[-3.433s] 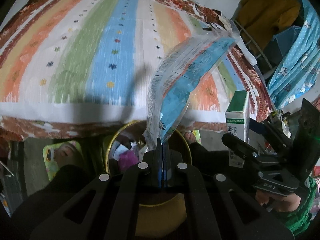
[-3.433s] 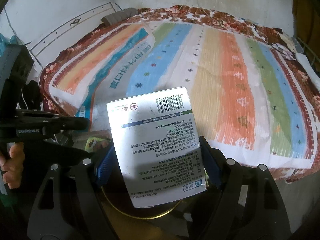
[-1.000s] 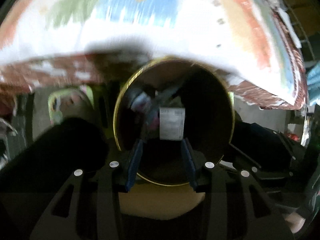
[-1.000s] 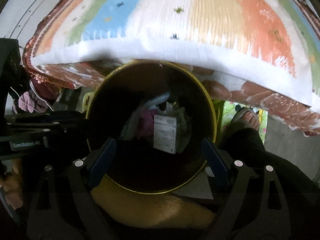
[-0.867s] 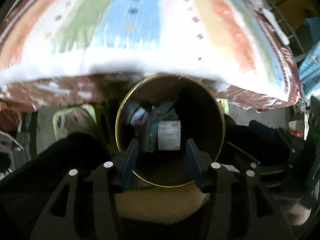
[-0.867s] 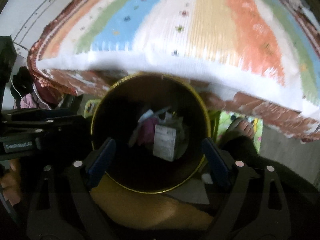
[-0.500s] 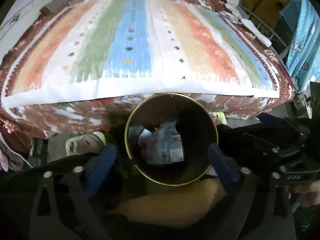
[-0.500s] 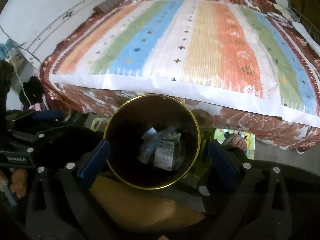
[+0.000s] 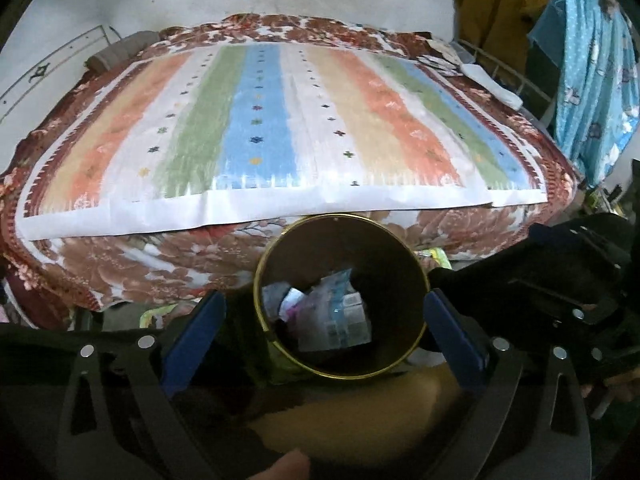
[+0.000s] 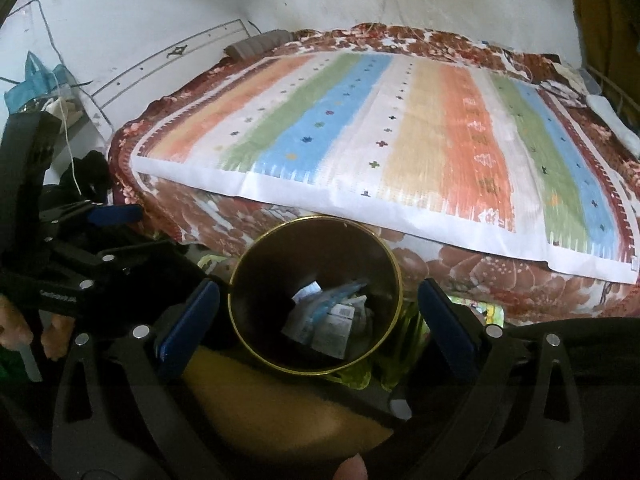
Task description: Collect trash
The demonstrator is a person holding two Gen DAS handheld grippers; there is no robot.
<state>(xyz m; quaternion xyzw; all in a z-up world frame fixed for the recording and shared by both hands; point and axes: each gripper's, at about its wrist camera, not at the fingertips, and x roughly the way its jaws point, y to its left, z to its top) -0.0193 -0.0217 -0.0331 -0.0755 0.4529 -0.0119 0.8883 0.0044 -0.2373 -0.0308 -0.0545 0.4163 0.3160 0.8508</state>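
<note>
**Both claws empty above the bin**

Left gripper [image 9: 324, 324]: jaws spread fully wide, nothing between the blue pads. Round gold-rimmed bin [image 9: 416, 264] stands just near of the bed, under both claws. Trash [image 9: 334, 318], a blue-and-white wrapper and a printed carton, lies at its bottom. Right gripper [image 10: 318, 316]: likewise wide open, holding nothing. Striped blanket [image 10: 400, 128] covers the bed beyond.

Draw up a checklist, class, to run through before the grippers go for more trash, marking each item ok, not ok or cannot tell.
1. Left gripper empty, jaws wide: ok.
2. Right gripper empty, jaws wide: ok.
3. Wrappers and carton lying inside the bin: ok.
4. Bin upright, mouth unobstructed: ok.
5. Striped mat free of trash: ok.
6. Trash elsewhere, on the floor or beside the bed: cannot tell.
</note>
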